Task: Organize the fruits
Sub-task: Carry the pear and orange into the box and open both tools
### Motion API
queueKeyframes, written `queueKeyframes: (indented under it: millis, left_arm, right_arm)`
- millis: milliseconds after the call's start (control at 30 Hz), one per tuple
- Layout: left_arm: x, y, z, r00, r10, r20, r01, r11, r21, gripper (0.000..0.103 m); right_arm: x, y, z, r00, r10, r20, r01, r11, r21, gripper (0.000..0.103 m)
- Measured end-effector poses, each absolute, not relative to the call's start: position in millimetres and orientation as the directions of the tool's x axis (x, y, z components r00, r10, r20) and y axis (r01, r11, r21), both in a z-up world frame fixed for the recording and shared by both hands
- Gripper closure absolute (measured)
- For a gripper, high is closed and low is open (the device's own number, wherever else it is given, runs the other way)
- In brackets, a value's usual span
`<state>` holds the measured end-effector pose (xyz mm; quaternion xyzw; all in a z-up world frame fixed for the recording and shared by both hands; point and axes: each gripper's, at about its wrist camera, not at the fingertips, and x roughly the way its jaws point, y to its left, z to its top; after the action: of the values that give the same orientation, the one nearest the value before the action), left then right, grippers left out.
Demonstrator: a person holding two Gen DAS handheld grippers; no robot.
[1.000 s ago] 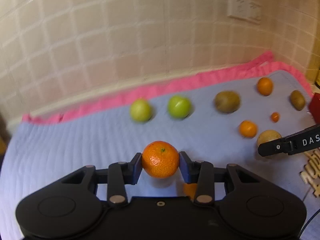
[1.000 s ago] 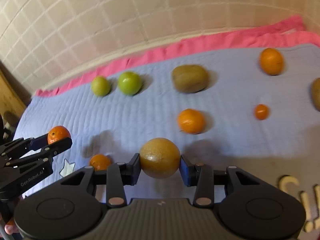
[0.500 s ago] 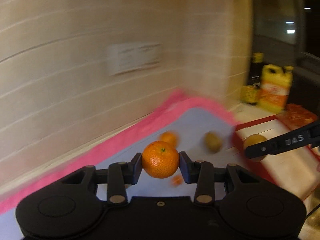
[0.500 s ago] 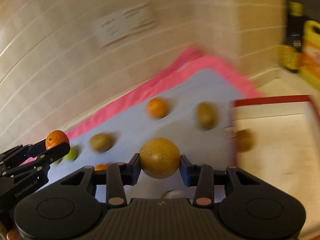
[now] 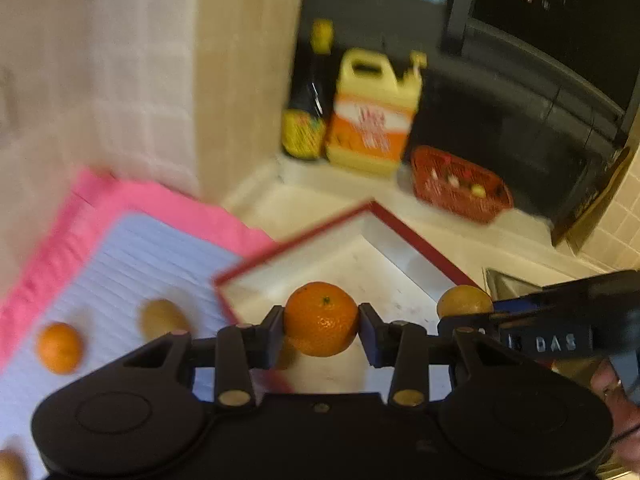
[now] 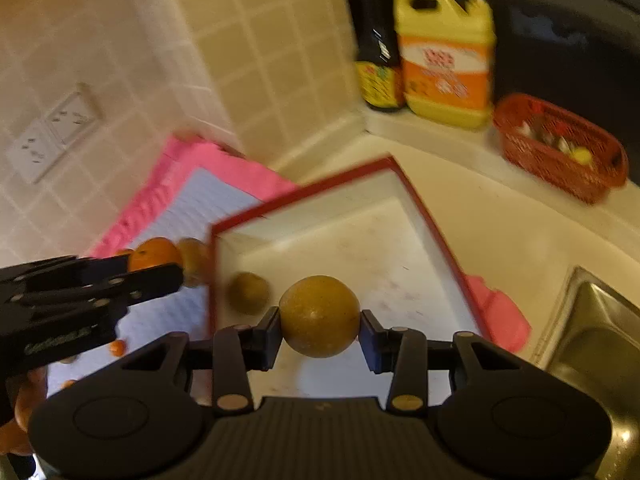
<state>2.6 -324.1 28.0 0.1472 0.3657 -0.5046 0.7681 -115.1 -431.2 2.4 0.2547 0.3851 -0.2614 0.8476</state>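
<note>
A: What does the left wrist view show?
B: The left gripper (image 5: pixel 321 330) has its jaws clamped on a tangerine (image 5: pixel 321 319), above the red-rimmed tray (image 5: pixel 420 242); a kiwi (image 5: pixel 162 319) lies on the blue mat (image 5: pixel 152 256).

A: And the right wrist view?
B: The right gripper (image 6: pixel 319 334) has its jaws closed on a yellow-brown fruit (image 6: pixel 319 315) over the tray (image 6: pixel 424 208), where a brown fruit (image 6: pixel 248 293) sits near the left wall.

Pale countertop (image 6: pixel 500 240) under a red-rimmed tray (image 6: pixel 424 216), pink-edged lilac mat (image 5: pixel 132 256), red basket (image 6: pixel 560 148) and yellow jug (image 6: pixel 444 52).
</note>
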Motion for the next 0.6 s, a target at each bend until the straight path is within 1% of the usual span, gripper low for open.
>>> queueKeyframes:
  millis: [200,267,367,500,600]
  left_arm:
    - [15.6,-368.3,-23.3,0.067,-0.572,-0.818,0.870,0.435,-0.233,0.056]
    - [14.5,-375.7,-35.7,0.045,-0.541,-0.840,0.876,0.426,-0.227,0.056]
    - [12.9,-385.0,-46.7,0.056,-0.503,-0.862,0.883,0.429,-0.193,0.056]
    - [16.3,-391.7,-51.4,0.065,-0.479,-0.876,0.880,0.442,-0.176,0.056]
    - [16.3,-390.5,-52.6,0.077,-0.458,-0.886,0.883,0.444,-0.153,0.055]
  right_arm:
    - [-129.7,-448.0,-30.3,0.508,-0.226,-0.831,0.679,0.698,0.225,0.060]
    - [-132.0,-452.2,-41.5,0.488,-0.209,-0.848,0.695,0.681,0.232,0.060]
    - [-132.1,-455.2,-54.5,0.453,-0.189,-0.871,0.706,0.673,0.221,0.060]
    - [-125.7,-446.9,-67.4,0.405,-0.159,-0.900,0.670,0.721,0.174,0.059]
    - [-124.3,-440.6,-73.9,0.393,-0.129,-0.911,0.648,0.741,0.174,0.059]
